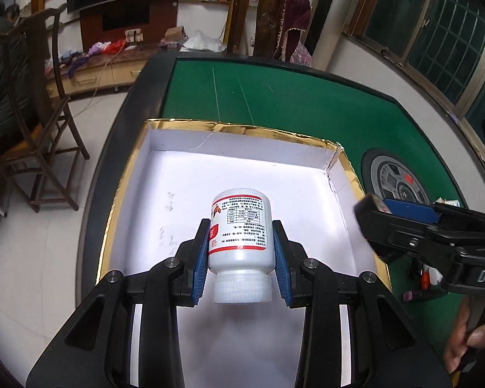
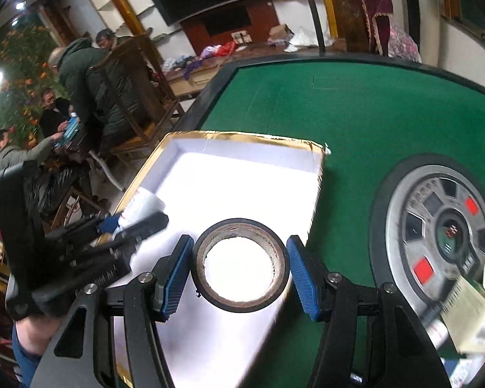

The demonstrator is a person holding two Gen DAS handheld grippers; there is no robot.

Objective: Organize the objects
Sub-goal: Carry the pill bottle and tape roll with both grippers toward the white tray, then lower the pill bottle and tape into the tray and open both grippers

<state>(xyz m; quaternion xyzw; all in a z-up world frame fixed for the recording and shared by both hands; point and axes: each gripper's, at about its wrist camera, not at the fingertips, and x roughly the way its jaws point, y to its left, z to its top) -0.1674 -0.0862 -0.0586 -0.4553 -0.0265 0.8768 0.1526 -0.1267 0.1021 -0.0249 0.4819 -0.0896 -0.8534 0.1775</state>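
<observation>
Over the white box [image 1: 165, 174] on the green table [image 1: 291, 103], the left hand-held gripper [image 1: 241, 255] is clamped on a white pill bottle [image 1: 241, 236] — cap toward the camera. The right hand-held gripper [image 2: 239, 270] holds a black tape roll [image 2: 240, 266] between its blue pads, above the box's right edge.

The bottle [image 1: 241, 236] is white with a white ribbed cap, a label of black print and a red band. The roll of tape [image 2: 239, 265] is black with a pale brown core. The box [image 1: 184, 135] is white inside with a gold foil rim. The bench [image 1: 291, 103] is green felt edged in black, with a silver dial [image 2: 436, 236] bearing red squares. Both the left gripper [image 1: 241, 252] and right gripper [image 2: 239, 270] are black with blue ridged pads.
</observation>
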